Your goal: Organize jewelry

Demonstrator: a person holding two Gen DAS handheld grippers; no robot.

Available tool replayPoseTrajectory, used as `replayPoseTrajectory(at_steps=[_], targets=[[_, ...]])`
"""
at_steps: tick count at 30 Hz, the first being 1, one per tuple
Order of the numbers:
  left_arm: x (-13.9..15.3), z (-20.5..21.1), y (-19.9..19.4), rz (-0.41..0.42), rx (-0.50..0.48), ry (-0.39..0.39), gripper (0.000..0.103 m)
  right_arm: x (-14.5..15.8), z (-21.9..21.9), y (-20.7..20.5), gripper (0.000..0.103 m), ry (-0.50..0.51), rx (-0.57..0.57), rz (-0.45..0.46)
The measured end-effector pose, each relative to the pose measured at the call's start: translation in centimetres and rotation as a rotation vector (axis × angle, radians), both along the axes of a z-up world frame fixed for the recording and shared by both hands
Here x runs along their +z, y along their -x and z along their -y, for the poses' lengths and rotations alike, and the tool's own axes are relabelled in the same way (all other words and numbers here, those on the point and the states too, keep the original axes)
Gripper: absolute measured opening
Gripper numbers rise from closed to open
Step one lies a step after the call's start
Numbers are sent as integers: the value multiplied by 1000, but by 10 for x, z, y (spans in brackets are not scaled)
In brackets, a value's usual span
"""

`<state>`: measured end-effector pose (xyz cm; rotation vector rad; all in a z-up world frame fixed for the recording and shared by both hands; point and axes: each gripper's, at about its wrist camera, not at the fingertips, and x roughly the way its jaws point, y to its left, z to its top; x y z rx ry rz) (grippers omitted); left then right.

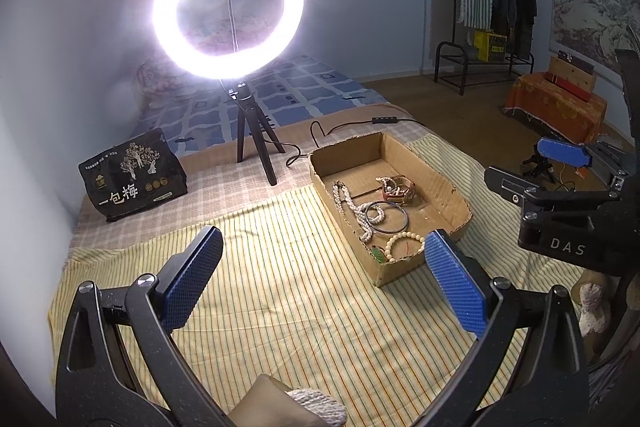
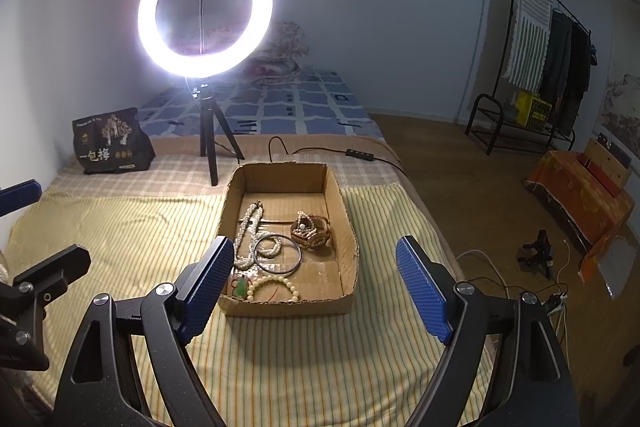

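Note:
An open cardboard box (image 1: pixel 436 171) (image 2: pixel 344 211) stands on a striped cloth (image 1: pixel 280 287) (image 2: pixel 120 227). Inside lie a pearl necklace (image 1: pixel 352 205) (image 2: pixel 248 227), a dark metal bangle (image 1: pixel 402 223) (image 2: pixel 294 261), a cream bead bracelet (image 1: pixel 404 237) (image 2: pixel 276 281), a green pendant (image 2: pixel 240 287) and a brown wrapped bracelet (image 1: pixel 400 189) (image 2: pixel 314 231). My left gripper (image 1: pixel 324 275) is open and empty, left of the box. My right gripper (image 2: pixel 316 285) is open and empty, in front of the box; it also shows in the left wrist view (image 1: pixel 536 167).
A lit ring light on a small tripod (image 1: pixel 252 147) (image 2: pixel 210 147) stands behind the box, its cable (image 1: pixel 352 125) (image 2: pixel 320 151) running right. A black printed bag (image 1: pixel 132 175) (image 2: pixel 112 143) sits at the back left. The bed's right edge drops to a wooden floor.

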<state>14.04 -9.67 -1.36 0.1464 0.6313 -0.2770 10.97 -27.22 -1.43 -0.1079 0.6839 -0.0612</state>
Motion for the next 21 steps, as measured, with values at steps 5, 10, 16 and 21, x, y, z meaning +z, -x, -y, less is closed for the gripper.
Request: replayPoseTrajectory(at_steps=[5, 10, 16, 21], targets=[[1, 0, 1, 4, 3, 1, 103, 0, 0, 0, 83, -1, 0, -2], [3, 0, 1, 7, 8, 1, 103, 0, 0, 0, 83, -2, 2, -6], [3, 1, 1, 21, 6, -8, 103, -2, -1, 0, 83, -1, 7, -11], [3, 2, 2, 33, 12, -18, 103, -2, -1, -1, 83, -2, 7, -15]])
